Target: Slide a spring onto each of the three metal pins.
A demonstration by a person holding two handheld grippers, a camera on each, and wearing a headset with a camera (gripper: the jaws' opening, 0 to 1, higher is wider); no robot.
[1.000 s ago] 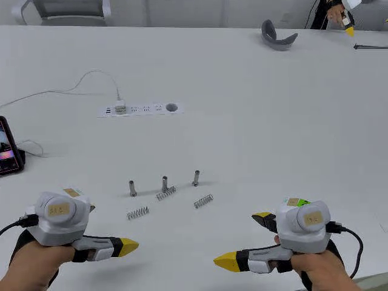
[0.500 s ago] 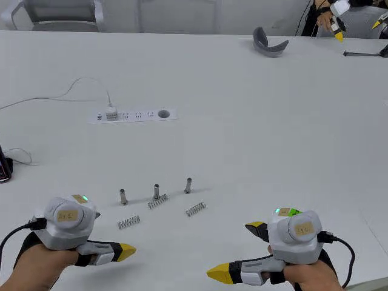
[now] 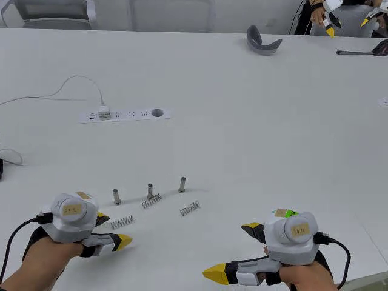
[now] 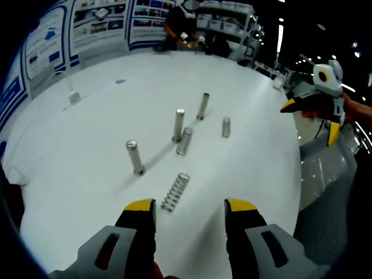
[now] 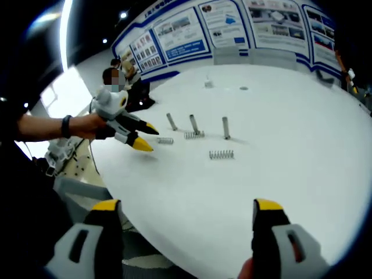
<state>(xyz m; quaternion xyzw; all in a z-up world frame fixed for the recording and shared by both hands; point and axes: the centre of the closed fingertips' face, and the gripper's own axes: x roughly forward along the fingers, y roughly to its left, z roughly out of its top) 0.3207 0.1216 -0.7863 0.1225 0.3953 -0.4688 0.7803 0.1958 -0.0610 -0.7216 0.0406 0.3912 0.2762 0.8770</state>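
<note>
Both claws are spread wide apart and holding nothing. The left claw (image 3: 114,229) hovers at the lower left of the head view, and the right claw (image 3: 233,250) at the lower right, over the white counter (image 3: 254,121). Three short silver metal pins (image 3: 150,191) stand upright in a row, lower centre-left, every one bare. Three small coiled steel springs (image 3: 190,208) lie flat on the counter, one near each pin. In the left gripper view, the nearest spring (image 4: 175,192) lies just ahead of the parted yellow tips.
</note>
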